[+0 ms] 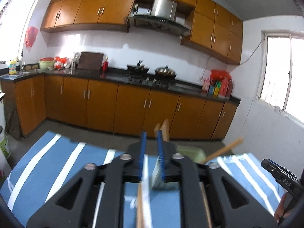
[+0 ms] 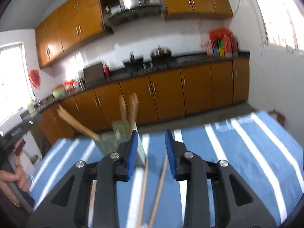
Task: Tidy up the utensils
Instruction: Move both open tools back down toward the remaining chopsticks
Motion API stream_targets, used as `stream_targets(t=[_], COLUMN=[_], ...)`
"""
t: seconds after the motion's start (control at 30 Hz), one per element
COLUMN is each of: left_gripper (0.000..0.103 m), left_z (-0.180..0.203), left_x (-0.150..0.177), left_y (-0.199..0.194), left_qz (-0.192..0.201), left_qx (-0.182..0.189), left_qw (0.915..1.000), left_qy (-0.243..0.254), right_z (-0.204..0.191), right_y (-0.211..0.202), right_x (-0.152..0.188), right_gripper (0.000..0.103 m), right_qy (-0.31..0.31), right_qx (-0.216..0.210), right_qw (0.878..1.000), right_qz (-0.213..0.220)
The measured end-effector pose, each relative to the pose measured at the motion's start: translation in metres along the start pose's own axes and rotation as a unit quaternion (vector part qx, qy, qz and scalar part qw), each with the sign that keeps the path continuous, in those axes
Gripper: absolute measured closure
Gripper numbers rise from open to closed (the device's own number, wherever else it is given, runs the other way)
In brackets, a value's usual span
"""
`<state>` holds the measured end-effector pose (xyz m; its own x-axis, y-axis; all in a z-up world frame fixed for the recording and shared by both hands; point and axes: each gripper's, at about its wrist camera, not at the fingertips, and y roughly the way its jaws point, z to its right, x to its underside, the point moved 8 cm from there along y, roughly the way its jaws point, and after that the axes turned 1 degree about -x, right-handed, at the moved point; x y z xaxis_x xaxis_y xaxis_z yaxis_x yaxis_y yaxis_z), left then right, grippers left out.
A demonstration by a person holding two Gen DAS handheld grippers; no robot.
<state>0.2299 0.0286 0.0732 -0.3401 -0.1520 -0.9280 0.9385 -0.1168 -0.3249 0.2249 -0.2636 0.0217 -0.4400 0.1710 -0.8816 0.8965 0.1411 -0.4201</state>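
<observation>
A pale green utensil holder [image 2: 121, 138] stands on the blue striped tablecloth [image 2: 237, 152] with several wooden chopsticks [image 2: 133, 106] sticking up from it; one leans far left [image 2: 76, 123]. My right gripper [image 2: 151, 148] is open, its left pad beside the holder, above two loose chopsticks [image 2: 159, 188] lying on the cloth. In the left wrist view the holder [image 1: 191, 152] sits behind my left gripper [image 1: 151, 148], which is open with a narrow gap; a small grey-green block [image 1: 157, 176] and a chopstick [image 1: 140, 205] lie below it.
The cloth-covered table ends just beyond the holder. Behind it are orange kitchen cabinets [image 1: 133, 106] and a dark countertop with a stove and woks [image 1: 165, 72]. The right gripper's handle [image 1: 281, 178] shows at the left wrist view's right edge.
</observation>
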Motion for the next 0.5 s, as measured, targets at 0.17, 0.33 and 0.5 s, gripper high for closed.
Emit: stream_targets(t=[0.17,0.33,0.5], left_gripper=[0.073,0.073,0.073], left_z=[-0.022,-0.034,-0.036], left_x=[0.066,0.126,0.162], left_y=[0.008,0.021,0.025], left_qz=[-0.07,-0.144,-0.184], left_qx=[-0.021,-0.021,-0.004], left_qw=[0.9971,0.9892,0.9827], left_qy=[0.022,0.023,0.019], right_z=[0.008,-0.001,-0.005], right_y=[0.039,0.07,0.087], right_x=[0.079,0.14,0.166], right_gripper=[0.073,0.076,0.076], right_qy=[0.005,0.003,-0.006], right_qx=[0.016,0.013,0.023], right_qw=[0.994,0.982,0.976], right_qz=[-0.106,-0.187,-0.215])
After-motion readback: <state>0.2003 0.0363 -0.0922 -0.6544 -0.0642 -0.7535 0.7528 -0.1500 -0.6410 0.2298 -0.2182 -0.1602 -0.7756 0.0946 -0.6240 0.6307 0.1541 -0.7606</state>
